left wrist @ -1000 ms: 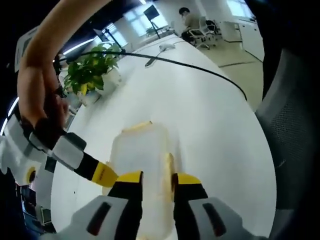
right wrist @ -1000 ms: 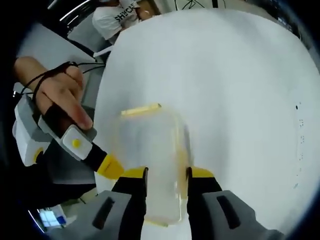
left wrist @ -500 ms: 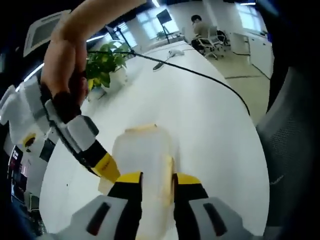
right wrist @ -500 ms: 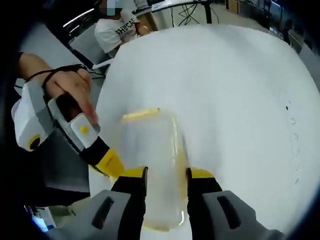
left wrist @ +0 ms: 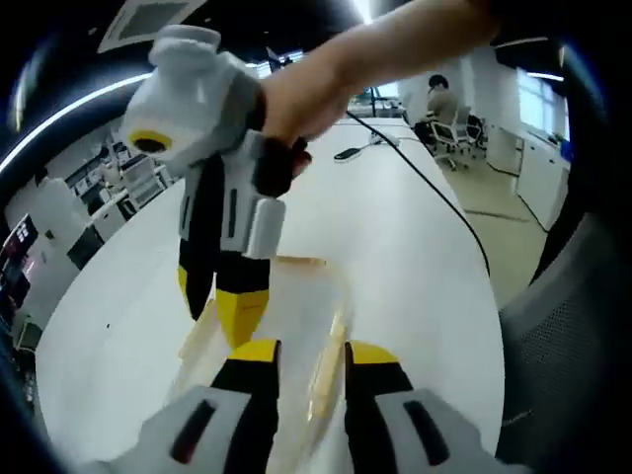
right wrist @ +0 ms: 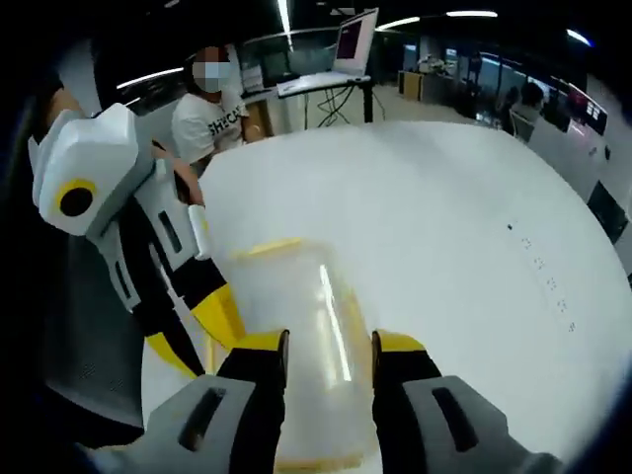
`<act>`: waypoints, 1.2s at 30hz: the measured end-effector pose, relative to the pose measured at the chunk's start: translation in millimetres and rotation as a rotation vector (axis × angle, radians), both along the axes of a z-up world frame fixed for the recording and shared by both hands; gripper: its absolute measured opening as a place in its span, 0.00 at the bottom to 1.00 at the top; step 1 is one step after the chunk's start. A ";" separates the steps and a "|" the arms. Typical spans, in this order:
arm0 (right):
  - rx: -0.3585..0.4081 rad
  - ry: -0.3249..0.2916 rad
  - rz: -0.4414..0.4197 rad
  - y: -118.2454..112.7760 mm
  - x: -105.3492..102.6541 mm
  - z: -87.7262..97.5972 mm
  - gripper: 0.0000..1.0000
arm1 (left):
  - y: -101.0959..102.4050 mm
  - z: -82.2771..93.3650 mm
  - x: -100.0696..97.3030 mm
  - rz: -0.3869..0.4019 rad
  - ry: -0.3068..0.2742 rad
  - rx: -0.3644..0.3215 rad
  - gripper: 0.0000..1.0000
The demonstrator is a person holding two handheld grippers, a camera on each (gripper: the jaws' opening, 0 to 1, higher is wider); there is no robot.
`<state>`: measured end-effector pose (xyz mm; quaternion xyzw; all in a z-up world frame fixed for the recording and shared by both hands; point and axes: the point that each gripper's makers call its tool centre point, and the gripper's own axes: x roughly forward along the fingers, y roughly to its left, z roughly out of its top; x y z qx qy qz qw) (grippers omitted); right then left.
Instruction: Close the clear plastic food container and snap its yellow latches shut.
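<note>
The container (right wrist: pixel 296 336) is sitting near the table (right wrist: pixel 444 227) edge; left hand-held gripper (left wrist: pixel 301 357) and right hand-held gripper (right wrist: pixel 328 346) are both straddling it, jaws apart.

Both hand-held grippers up close, jaws parted, tips pointing down.

Left gripper view: left hand-held gripper (left wrist: pixel 304 357) rises from the bottom, yellow-tipped jaws apart with a gap between. Right hand-held gripper (left wrist: pixel 219 296) hangs in from upper left, near vertical, white body uppermost, yellow tips lowest; a bare hand (left wrist: pixel 288 109) clasps it, forearm running up to the right. Right gripper view: right hand-held gripper (right wrist: pixel 329 354) shows jaws apart; left hand-held gripper (right wrist: pixel 193 331) slants down at left.
</note>
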<state>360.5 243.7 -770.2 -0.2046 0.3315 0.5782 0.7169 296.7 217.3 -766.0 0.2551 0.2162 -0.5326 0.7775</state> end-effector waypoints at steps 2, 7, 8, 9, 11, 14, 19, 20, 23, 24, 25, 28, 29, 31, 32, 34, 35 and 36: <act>0.027 -0.045 -0.030 -0.8 0.0 1.7 0.38 | -0.3 0.0 -0.4 0.006 0.004 -0.008 0.20; 0.075 -0.077 -0.102 -8.0 -7.6 7.0 0.32 | 0.3 2.5 2.8 0.095 0.071 -0.099 0.19; 0.104 -0.056 -0.133 -9.2 -11.3 8.3 0.30 | 0.9 2.6 3.8 0.108 0.078 -0.109 0.19; 0.119 -0.072 -0.143 -10.6 -11.7 9.6 0.31 | 1.6 2.6 4.6 0.115 0.075 -0.109 0.19; 0.131 -0.088 -0.184 -16.9 -13.3 10.5 0.34 | 1.5 3.2 3.8 0.128 0.085 -0.120 0.19; 0.173 -0.123 -0.261 -25.3 -12.4 16.4 0.50 | 3.6 6.5 4.3 0.139 0.074 -0.143 0.20; 0.190 -0.114 -0.299 -34.0 -20.2 16.4 0.46 | 9.8 15.8 10.9 0.214 0.097 -0.226 0.22; 0.202 -0.118 -0.307 -34.4 -22.8 18.7 0.46 | 11.5 19.8 13.4 0.231 0.091 -0.253 0.24; 0.218 -0.104 -0.321 -34.3 -30.3 20.6 0.46 | 16.7 26.8 17.3 0.292 0.107 -0.315 0.31; 0.221 -0.105 -0.322 -34.1 -32.1 22.1 0.45 | 18.2 27.5 17.0 0.289 0.102 -0.320 0.33; 0.230 -0.103 -0.324 -33.6 -33.8 24.0 0.46 | 20.5 27.4 17.1 0.293 0.092 -0.315 0.35; 0.264 -0.092 -0.353 -34.9 -37.8 29.1 0.47 | 27.0 28.2 15.3 0.324 0.098 -0.334 0.38; 0.266 -0.093 -0.357 -35.6 -39.1 29.5 0.48 | 28.9 28.7 15.2 0.332 0.093 -0.336 0.40; 0.272 -0.100 -0.366 -37.7 -42.2 29.5 0.48 | 33.2 29.8 14.5 0.351 0.086 -0.353 0.45; 0.274 -0.098 -0.370 -39.2 -44.2 28.1 0.49 | 36.8 31.2 15.7 0.367 0.062 -0.363 0.47; 0.276 -0.099 -0.375 -41.1 -46.2 26.9 0.49 | 40.6 29.5 15.0 0.384 0.059 -0.372 0.52; 0.280 -0.102 -0.379 -43.0 -48.4 26.2 0.49 | 40.3 25.9 11.7 0.392 0.098 -0.377 0.51; 0.286 -0.101 -0.390 -45.2 -50.1 25.6 0.49 | 42.0 23.9 11.5 0.397 0.098 -0.366 0.49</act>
